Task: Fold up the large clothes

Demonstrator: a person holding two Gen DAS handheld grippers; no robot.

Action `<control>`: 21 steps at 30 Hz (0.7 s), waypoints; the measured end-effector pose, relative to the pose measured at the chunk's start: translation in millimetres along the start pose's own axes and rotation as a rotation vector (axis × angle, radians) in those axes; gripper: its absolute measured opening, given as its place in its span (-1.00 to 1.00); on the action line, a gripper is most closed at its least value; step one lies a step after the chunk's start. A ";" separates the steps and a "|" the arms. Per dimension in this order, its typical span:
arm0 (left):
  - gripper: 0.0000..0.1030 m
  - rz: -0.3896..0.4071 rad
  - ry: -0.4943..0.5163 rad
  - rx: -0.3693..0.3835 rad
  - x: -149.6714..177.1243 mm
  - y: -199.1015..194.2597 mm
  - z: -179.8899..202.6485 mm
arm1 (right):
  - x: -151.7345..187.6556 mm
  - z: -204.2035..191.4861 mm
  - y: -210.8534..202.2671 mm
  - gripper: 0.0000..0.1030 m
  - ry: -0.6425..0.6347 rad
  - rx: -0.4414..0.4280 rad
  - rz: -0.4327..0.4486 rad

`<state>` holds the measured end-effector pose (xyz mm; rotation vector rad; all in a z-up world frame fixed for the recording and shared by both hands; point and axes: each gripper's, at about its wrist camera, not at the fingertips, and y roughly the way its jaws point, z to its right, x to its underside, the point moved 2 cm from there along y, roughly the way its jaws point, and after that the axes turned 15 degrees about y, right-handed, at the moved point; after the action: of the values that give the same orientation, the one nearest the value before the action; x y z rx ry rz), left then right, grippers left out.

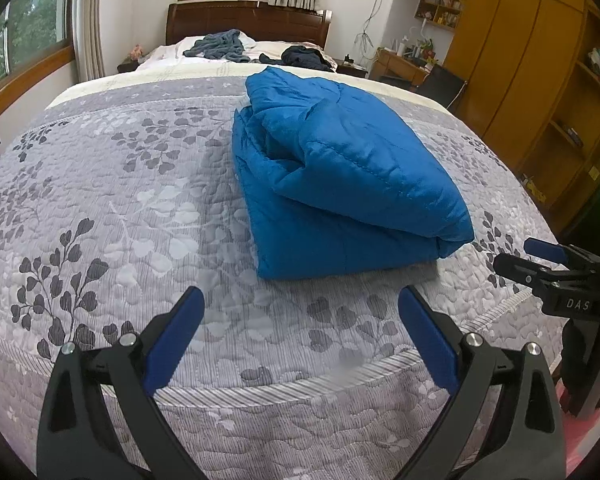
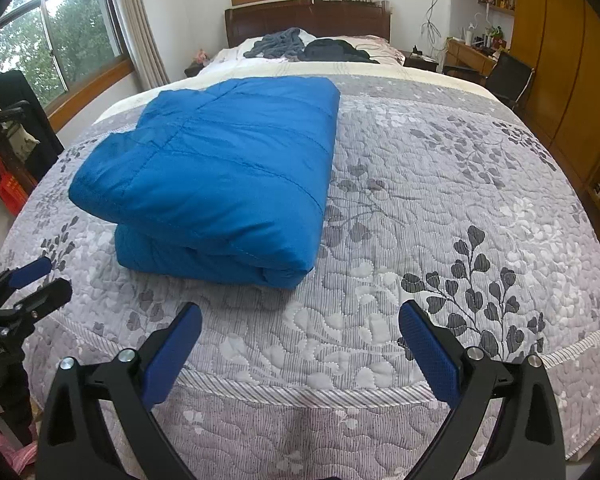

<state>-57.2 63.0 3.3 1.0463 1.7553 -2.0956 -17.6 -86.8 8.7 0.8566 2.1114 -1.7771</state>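
Both sets of jaws stand spread wide and grip nothing; the left gripper point(image 1: 300, 312) and the right gripper point(image 2: 300, 328) hang just off the foot of the bed point(image 2: 440, 208), pointing up its length, each showing at the edge of the other's view; to my eye that is where you stand once your hands are off the work. The blue jacket point(image 2: 220, 176) lies on the grey leaf-print quilt near the foot end, apart from both grippers, folded into a thick rectangle with one layer lapped over another; its puffy filling keeps the top layer bulging rather than flat. I'd judge the fold finished, or nearly. Up by the headboard point(image 1: 248, 20) more clothes point(image 1: 220, 46) lie in loose heaps, perhaps waiting their turn.
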 end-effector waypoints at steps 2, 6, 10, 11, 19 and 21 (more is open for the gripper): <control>0.88 -0.002 -0.001 0.001 0.9 0.2 -0.5 | 0.1 0.0 -0.1 0.92 0.000 -0.001 0.000; 0.88 -0.001 0.001 0.001 0.4 0.3 -0.7 | -0.2 0.7 0.7 0.92 -0.002 -0.010 -0.001; 0.88 -0.003 0.001 0.003 0.9 0.6 -0.5 | -1.2 0.5 1.9 0.92 -0.003 -0.013 0.001; 0.88 -0.004 0.001 0.004 0.2 0.8 -0.7 | -1.3 0.8 1.8 0.92 -0.002 -0.013 -0.001; 0.88 -0.005 0.001 0.005 0.3 1.4 -0.9 | -2.1 1.0 2.0 0.92 0.000 -0.012 -0.004; 0.88 -0.006 0.001 0.006 0.4 1.4 -0.8 | -2.1 1.4 2.4 0.92 -0.002 -0.006 -0.005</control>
<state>-56.4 63.6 2.0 1.0458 1.7558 -2.1051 -14.8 -88.5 7.6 0.8491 2.1186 -1.7718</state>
